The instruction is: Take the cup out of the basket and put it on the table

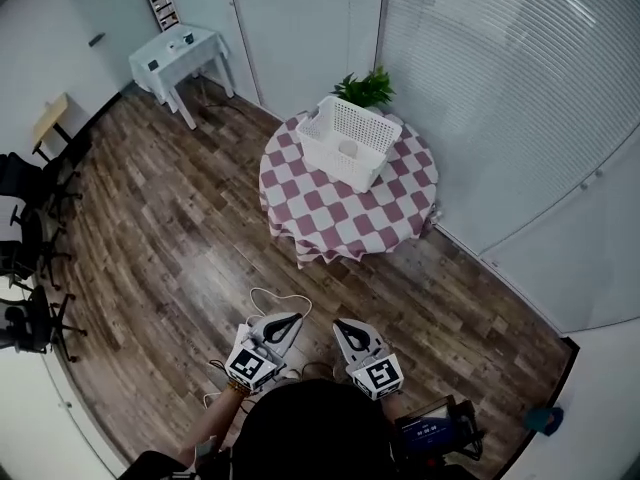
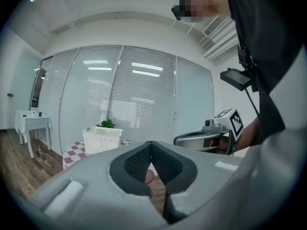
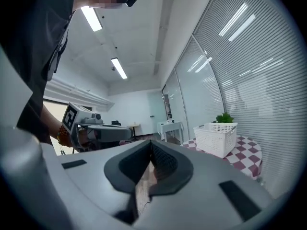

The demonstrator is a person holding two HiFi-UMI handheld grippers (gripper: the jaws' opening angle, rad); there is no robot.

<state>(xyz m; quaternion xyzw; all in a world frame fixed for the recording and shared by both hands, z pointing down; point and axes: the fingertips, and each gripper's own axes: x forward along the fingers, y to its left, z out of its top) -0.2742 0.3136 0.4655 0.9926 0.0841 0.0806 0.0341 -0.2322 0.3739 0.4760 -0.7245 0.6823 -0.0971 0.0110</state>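
- Left gripper [image 1: 292, 318]: held low, close to the person's body. The jaws meet at the tips with nothing between them.
- Right gripper [image 1: 342, 325]: just beside the left, at much the same height. Its jaws are also closed and empty.
- Both grippers point forward over the wooden floor [image 1: 170, 228], roughly towards the round table [image 1: 340, 223].
- The table carries a checked cloth and stands well apart from the person, near the wall of blinds [image 1: 500, 88].
- A white basket [image 1: 362, 128] sits upright on the far half of the table.
- The cup [image 1: 348, 149] is inside the basket, a small pale shape near the middle of its floor (too small to tell whether it stands or lies).
- A plant [image 1: 367, 88] sits just behind the basket.
- Judgement: the step in hand is the approach. No part of the task is done, and the cup is untouched.
- To do the step well:
  - Walk up until the basket is squarely in front.
  - Spread one pair of jaws wide before crossing the rim, not inside it.
  - Come down from above, since the lattice walls look tall against the cup.
  - Close on the cup's wall and lift straight up until it clears the rim.
- The basket looks light and may ride up with the cup, so the other gripper could steady its rim.
- The bare cloth in front of the basket offers the nearest spot to set the cup down.
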